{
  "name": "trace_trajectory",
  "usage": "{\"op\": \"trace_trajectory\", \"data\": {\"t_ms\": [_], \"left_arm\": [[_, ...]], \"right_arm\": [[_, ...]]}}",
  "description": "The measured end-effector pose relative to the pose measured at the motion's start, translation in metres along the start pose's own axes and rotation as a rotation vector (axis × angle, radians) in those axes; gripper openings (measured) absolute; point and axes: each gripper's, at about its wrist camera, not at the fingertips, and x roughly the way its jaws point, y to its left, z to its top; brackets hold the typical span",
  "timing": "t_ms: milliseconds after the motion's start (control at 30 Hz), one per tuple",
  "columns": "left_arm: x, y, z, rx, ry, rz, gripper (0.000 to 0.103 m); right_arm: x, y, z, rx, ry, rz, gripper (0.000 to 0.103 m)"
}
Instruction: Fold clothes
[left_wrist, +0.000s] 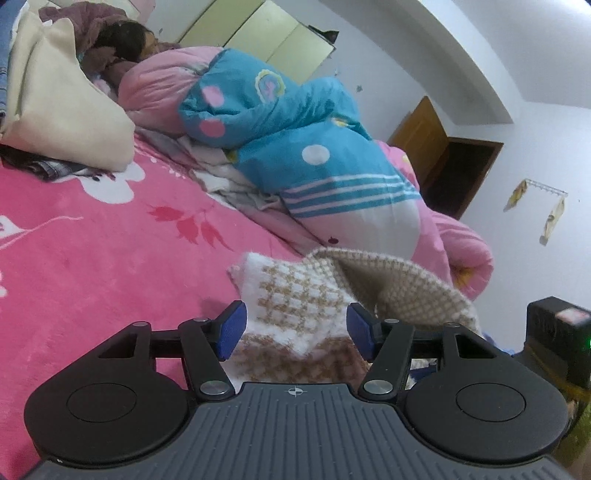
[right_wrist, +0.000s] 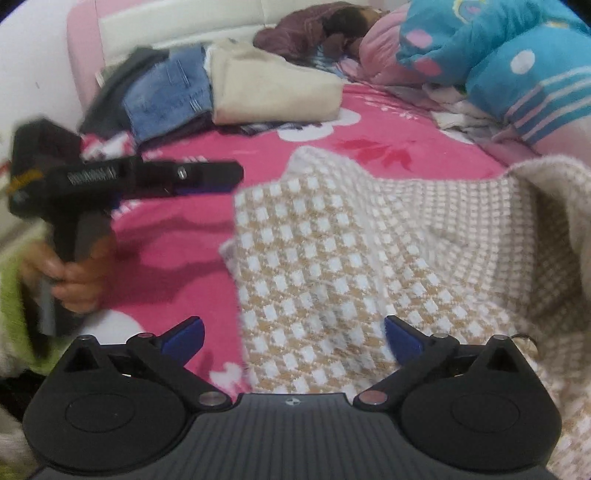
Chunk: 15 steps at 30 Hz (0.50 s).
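A tan-and-white houndstooth knit garment (right_wrist: 332, 258) lies partly folded on the pink bed; it also shows in the left wrist view (left_wrist: 306, 295). My left gripper (left_wrist: 295, 330) is open, its blue pads either side of the garment's near edge, holding nothing. In the right wrist view the left gripper (right_wrist: 207, 181) appears blurred above the sheet, left of the garment. My right gripper (right_wrist: 293, 338) is open wide just above the garment's near part, empty. The right gripper's body (left_wrist: 557, 332) shows at the right edge of the left wrist view.
A pink floral sheet (left_wrist: 92, 258) covers the bed. A person (left_wrist: 129, 40) sleeps under a blue and pink quilt (left_wrist: 295, 129) at the far side. A cream folded item (right_wrist: 273, 88), jeans (right_wrist: 166, 99) and dark clothes are stacked near the headboard. A wooden door (left_wrist: 439, 155) stands open.
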Motion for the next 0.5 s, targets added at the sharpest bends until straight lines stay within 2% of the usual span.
{"op": "trace_trajectory", "data": {"t_ms": [33,100,167,200,233,267,300,367,500], "left_arm": [[-0.001,0.0,0.001,-0.002,-0.006,0.002,0.06],[-0.003,0.0,0.003,-0.004,-0.023,0.009,0.06],[-0.005,0.002,0.004,-0.011,-0.038,0.012,0.06],[-0.006,0.002,0.005,-0.013,-0.046,0.016,0.06],[-0.007,0.003,0.006,-0.014,-0.054,0.025,0.06],[-0.008,0.004,0.006,-0.015,-0.062,0.033,0.06],[-0.009,0.005,0.007,-0.019,-0.069,0.044,0.06],[-0.013,0.009,0.009,-0.041,-0.081,0.06,0.06],[-0.021,0.018,0.013,-0.105,-0.116,0.059,0.06]], "right_arm": [[0.003,0.003,0.0,-0.01,0.007,-0.031,0.102],[0.011,0.009,0.0,-0.034,0.018,-0.117,0.094],[0.019,0.015,0.0,-0.057,0.028,-0.203,0.07],[0.023,0.019,0.0,-0.069,0.034,-0.246,0.064],[0.027,0.022,0.0,-0.08,0.039,-0.289,0.048],[0.031,0.025,0.0,-0.092,0.044,-0.332,0.039],[0.029,0.025,-0.002,-0.076,0.034,-0.344,0.036],[0.018,0.026,-0.008,-0.051,0.006,-0.339,0.024],[-0.014,0.041,-0.03,-0.08,-0.032,-0.292,0.017]]}}
